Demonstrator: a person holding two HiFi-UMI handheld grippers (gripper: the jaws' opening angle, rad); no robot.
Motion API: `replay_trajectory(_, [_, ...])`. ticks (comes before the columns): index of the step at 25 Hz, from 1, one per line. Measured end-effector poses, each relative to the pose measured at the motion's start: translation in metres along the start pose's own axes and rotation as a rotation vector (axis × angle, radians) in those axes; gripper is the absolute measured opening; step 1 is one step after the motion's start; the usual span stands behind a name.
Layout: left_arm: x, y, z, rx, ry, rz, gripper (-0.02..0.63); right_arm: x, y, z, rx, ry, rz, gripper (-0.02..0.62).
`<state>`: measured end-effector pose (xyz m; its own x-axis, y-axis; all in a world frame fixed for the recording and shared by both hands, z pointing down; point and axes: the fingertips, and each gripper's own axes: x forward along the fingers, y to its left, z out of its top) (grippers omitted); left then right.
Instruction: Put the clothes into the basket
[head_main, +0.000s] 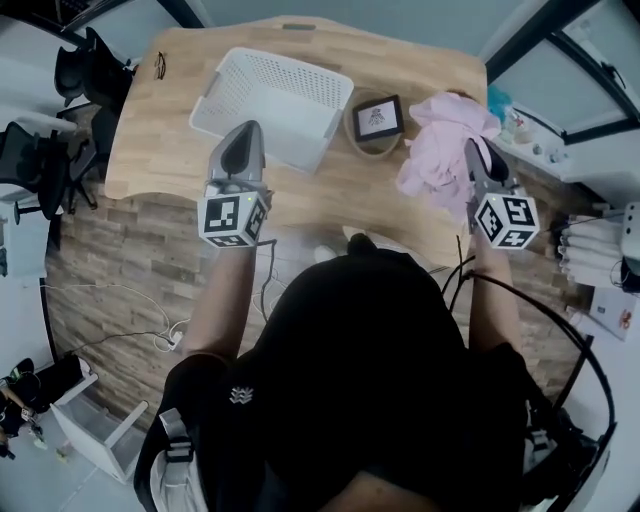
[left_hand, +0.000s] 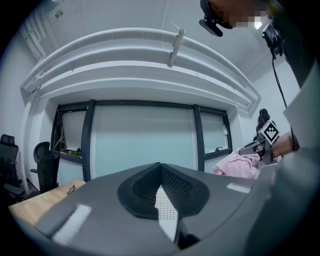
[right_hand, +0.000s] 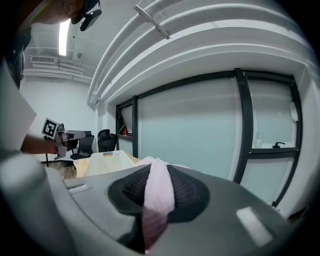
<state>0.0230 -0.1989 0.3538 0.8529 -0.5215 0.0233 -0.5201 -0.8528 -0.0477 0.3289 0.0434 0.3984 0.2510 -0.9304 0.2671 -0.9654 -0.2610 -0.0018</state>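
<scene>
Fabric of the pink clothes (head_main: 435, 160) is sitting pinched in your right claw (head_main: 476, 150), while the rest of that heap is lying on the right side of the table (head_main: 170, 150), well apart from the white basket (head_main: 290, 65) standing toward the far left. Your left claw (head_main: 243, 135) is hovering over the basket's near wall, its tips pressed together on nothing.

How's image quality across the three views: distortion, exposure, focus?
Head view: mild barrel bowing at the table edges, even light, the person's dark torso underexposed. Left gripper view: heavy fisheye, black vignette corners, the left hand-held gripper soft near the lens. Right gripper view: same fisheye, ceiling light strip blown out, pink garment between the jaws blurred up close.
</scene>
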Motion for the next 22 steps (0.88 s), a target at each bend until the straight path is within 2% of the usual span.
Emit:
replay_trajectory(10, [0.02,0.018,0.026,-0.008,-0.009,0.021,0.006,0.034,-0.005,0.055,-0.031,-0.067,0.046,0.077])
replay_trajectory(19, [0.032,0.051,0.051,-0.026,0.009,0.094,0.008,0.067,0.007,0.123,-0.066,-0.114,0.104,0.077])
replay_trajectory(22, [0.03,0.065,0.051,-0.021,0.013,0.121,0.006,0.086,0.017,0.135,-0.074,-0.133,0.134,0.077])
